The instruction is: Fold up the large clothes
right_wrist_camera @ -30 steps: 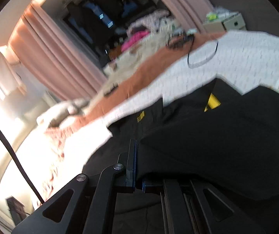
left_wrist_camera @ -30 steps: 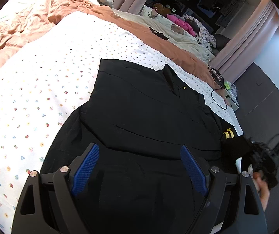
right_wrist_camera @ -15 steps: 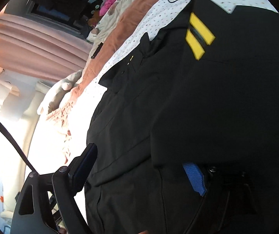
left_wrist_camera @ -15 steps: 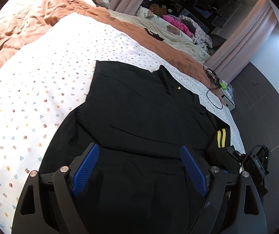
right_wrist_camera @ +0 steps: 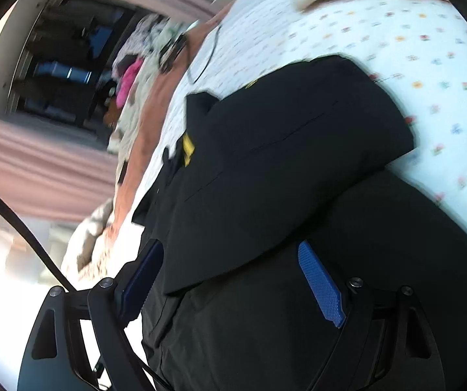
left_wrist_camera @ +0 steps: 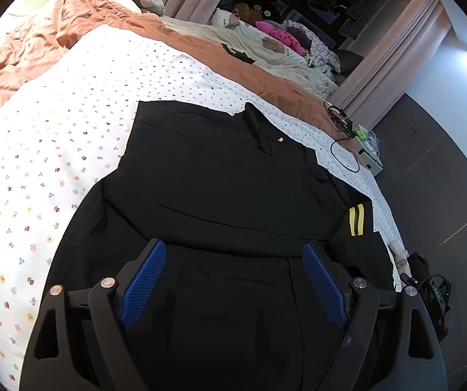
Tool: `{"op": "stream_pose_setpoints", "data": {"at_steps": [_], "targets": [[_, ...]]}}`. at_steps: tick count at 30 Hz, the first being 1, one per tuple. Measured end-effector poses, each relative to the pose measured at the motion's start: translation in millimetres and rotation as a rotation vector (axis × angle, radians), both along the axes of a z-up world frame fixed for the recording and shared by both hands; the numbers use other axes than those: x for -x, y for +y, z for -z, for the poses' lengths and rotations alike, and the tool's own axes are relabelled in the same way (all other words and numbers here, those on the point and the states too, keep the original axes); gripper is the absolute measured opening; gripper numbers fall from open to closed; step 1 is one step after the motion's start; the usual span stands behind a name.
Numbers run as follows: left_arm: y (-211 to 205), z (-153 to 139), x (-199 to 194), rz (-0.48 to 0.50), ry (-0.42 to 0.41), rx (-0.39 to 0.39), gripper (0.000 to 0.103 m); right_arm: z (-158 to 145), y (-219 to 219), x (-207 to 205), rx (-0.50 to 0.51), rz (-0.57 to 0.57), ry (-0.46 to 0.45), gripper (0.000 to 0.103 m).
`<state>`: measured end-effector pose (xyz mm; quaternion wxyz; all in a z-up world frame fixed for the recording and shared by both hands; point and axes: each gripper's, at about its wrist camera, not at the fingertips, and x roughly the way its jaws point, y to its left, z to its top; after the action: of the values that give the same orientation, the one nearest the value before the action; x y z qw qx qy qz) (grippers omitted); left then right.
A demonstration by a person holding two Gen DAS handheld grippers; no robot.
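1. My left gripper (left_wrist_camera: pixel 233 280) hangs over the lower part of the black jacket (left_wrist_camera: pixel 220 189), its blue pads (left_wrist_camera: pixel 142 283) spread wide apart with nothing between them.
2. My right gripper (right_wrist_camera: pixel 233 280) is also spread wide, one blue pad (right_wrist_camera: pixel 319 283) in plain sight and the other partly behind a fold of black cloth; it grips nothing that I can see. This view is tilted and blurred.
3. The jacket lies flat on the white flowered bedsheet (left_wrist_camera: pixel 54 150), collar away from me, with both sleeves folded in across the body.
4. One folded sleeve shows two yellow stripes (left_wrist_camera: pixel 355 220) near its cuff, at the jacket's right edge in the left wrist view.
5. A small yellow mark (left_wrist_camera: pixel 279 139) sits beside the collar.
6. In the right wrist view the folded sleeve (right_wrist_camera: pixel 282 169) lies on top of the jacket body, its end reaching down between my pads.
7. Beyond the sheet runs an orange-brown blanket (left_wrist_camera: pixel 70 36), rumpled at the far left.
8. A black cable (left_wrist_camera: pixel 344 153) loops on the sheet near the bed's far corner.
9. A heap of clothes (left_wrist_camera: pixel 282 39), one piece bright pink, sits farther back.
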<state>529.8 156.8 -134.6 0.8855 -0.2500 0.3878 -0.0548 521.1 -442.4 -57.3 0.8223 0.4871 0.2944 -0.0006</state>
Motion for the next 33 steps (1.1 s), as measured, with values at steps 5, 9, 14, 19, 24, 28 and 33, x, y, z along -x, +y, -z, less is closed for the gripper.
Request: {"op": "stream_pose_setpoints", "data": {"at_steps": [5, 9, 14, 19, 24, 28, 33], "targets": [[-2.5, 0.4, -0.5, 0.002, 0.003, -0.007, 0.087, 5.7, -14.7, 1.8, -0.034, 0.035, 0.006, 0.083], [0.6, 2.1, -1.4, -0.009, 0.006, 0.003, 0.087, 12.7, -6.2, -1.7, -0.026, 0.02, 0.021, 0.059], [6.0, 0.4, -0.2, -0.019, 0.0, 0.013, 0.087, 36.7, 19.4, -3.1, 0.05, 0.047, -0.014, 0.01], [17.2, -2.1, 3.6, -0.039, -0.007, 0.024, 0.087, -16.3, 65.3, -0.7, 0.271, 0.05, -0.162, 0.005], [33.9, -2.0, 8.6, -0.062, -0.005, 0.031, 0.087, -69.8, 125.9, -14.2, 0.441, -0.045, -0.224, 0.003], [52.8, -3.6, 16.8, -0.093, -0.016, 0.052, 0.087, -102.8, 164.3, -2.4, 0.54, -0.107, -0.274, 0.002], [81.1, -3.9, 28.9, -0.141, -0.023, 0.077, 0.087, -122.9, 224.0, -19.8, 0.657, -0.176, -0.315, 0.002]]}}
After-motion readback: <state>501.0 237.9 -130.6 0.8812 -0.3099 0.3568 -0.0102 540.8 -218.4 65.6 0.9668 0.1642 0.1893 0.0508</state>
